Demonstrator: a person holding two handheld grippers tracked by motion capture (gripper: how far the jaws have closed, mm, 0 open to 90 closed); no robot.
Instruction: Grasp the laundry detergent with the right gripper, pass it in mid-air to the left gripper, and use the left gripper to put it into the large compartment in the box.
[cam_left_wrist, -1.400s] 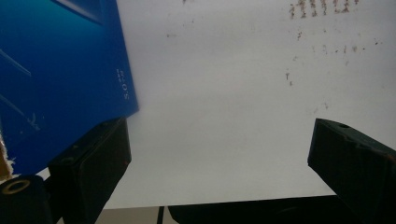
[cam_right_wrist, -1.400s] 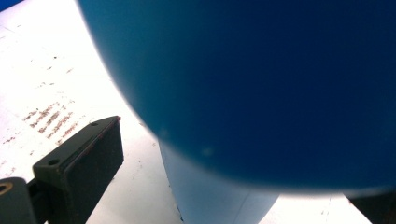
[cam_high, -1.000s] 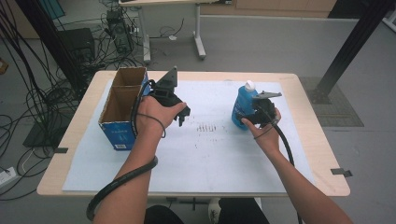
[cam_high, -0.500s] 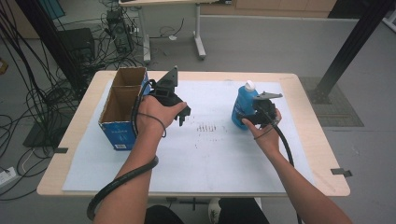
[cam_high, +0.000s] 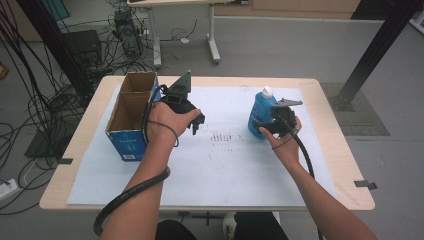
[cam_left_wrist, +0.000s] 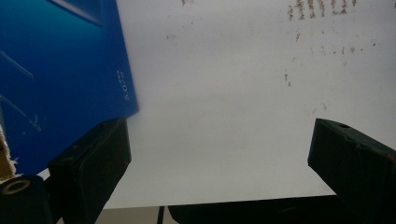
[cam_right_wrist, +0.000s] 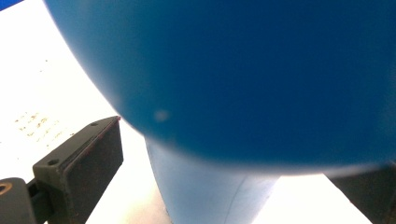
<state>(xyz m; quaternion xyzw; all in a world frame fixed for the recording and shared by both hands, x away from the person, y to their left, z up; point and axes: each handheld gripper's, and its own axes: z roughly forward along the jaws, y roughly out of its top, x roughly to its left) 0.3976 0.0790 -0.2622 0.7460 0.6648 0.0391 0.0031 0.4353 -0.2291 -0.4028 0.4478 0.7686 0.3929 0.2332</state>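
The table carries a white sheet over most of its top, with a patch of small dark marks near the middle. At about 9 o'clock from those marks stands the box, open at the top, brown inside and blue on its outer face, set along the sheet's left edge. At about 3 o'clock from the marks stands the bottle, blue with a white cap, upright on the sheet. The left gripper sits just beside the box's right wall, at 9 o'clock from the marks and nearer them than the box is. In the left gripper view its jaws stand wide apart with bare sheet between them, and the box's blue side is just at the left jaw; whether they touch I cannot tell. The right gripper is at the bottle's near side, at about 5 o'clock from the cap. In the right gripper view the blue bottle looms very close between the jaws; the left jaw stands clear of it, the right jaw is mostly hidden, so I cannot tell whether the bottle is gripped.
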